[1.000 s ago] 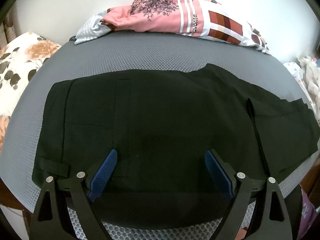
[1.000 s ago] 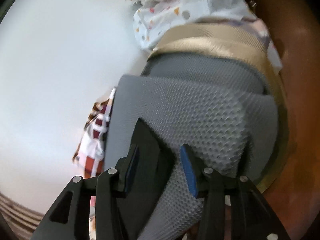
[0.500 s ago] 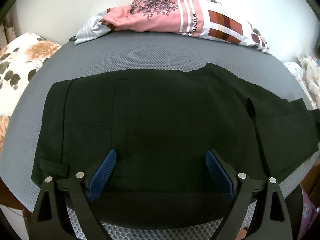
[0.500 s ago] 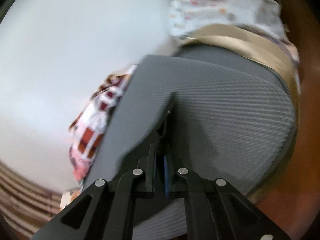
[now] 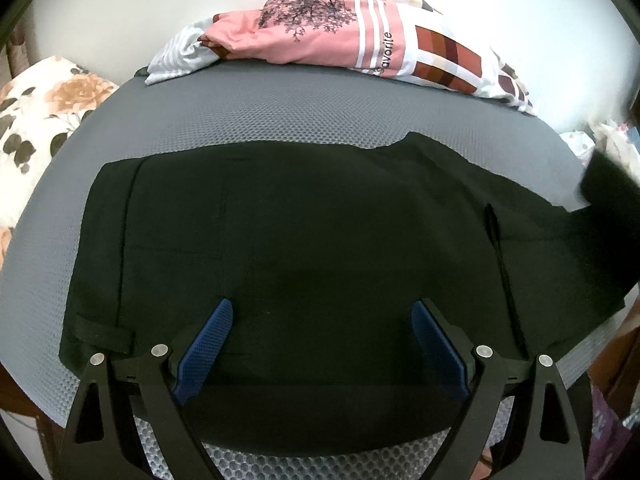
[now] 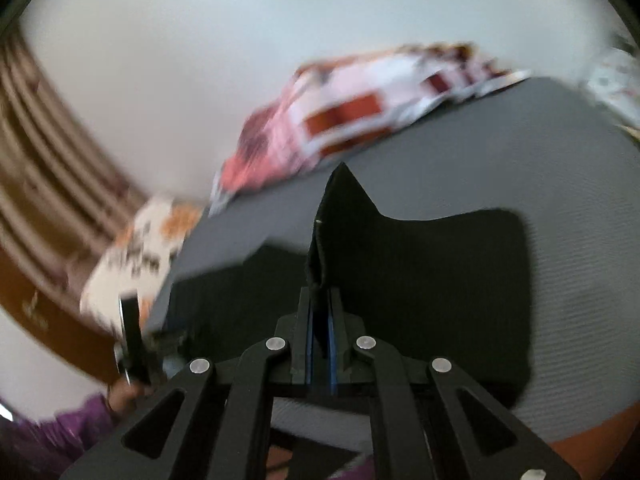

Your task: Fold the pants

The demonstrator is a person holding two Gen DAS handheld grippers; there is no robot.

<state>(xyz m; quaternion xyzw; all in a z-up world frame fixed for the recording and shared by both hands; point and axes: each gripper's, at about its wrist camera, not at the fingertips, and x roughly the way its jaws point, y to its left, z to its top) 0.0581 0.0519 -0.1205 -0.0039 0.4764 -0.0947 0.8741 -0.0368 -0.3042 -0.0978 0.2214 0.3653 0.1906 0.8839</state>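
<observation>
Black pants (image 5: 304, 236) lie flat across a grey mesh surface (image 5: 280, 116), waistband at the left. My left gripper (image 5: 320, 344) hovers open over their near edge, its blue pads wide apart with nothing gripped. In the right wrist view my right gripper (image 6: 320, 316) is shut on the pants' leg end (image 6: 340, 208), which stands up from the jaws as a raised fold. That lifted leg end (image 5: 608, 192) shows blurred at the right edge of the left wrist view. The rest of the pants (image 6: 440, 288) lies below.
A pile of pink, white and checked clothes (image 5: 360, 36) lies at the far edge of the mesh surface against a white wall. A floral cushion (image 5: 36, 120) sits at the left. A hand in a purple sleeve (image 6: 52, 436) shows at lower left in the right wrist view.
My right gripper closed on the leg end, lifted it and swung it over the pants, with the view rolling. The left gripper stayed still and open.
</observation>
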